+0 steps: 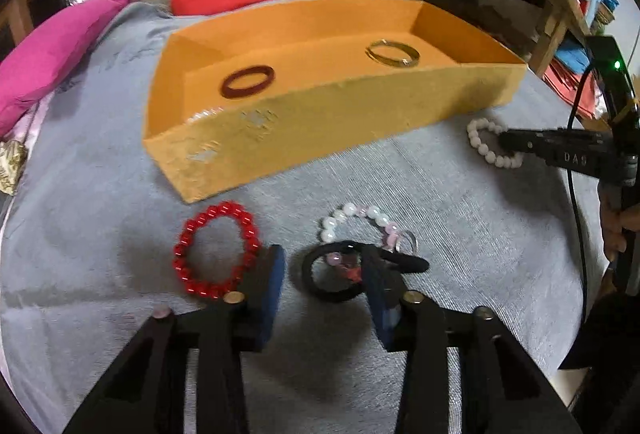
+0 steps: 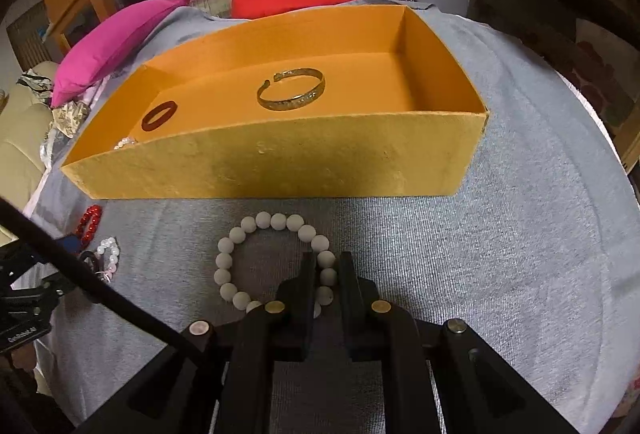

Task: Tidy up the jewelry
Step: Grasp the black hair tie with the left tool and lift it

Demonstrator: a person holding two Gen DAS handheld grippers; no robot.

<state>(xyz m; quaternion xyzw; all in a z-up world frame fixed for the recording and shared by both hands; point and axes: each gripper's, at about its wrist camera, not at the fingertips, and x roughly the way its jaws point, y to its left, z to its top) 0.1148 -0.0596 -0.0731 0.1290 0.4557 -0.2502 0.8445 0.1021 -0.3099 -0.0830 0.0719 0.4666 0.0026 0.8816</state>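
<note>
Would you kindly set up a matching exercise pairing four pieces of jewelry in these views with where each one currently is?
Things:
1. gold bangle
2. white bead bracelet
3. red bead bracelet
4. black hair tie

Places:
A. on the grey cloth, between the left gripper's fingers
B. inside the orange box
C. pinched by the right gripper
D. on the grey cloth, just outside the left gripper's left finger

Pairs: 1-B, 2-C, 3-D, 4-A
</note>
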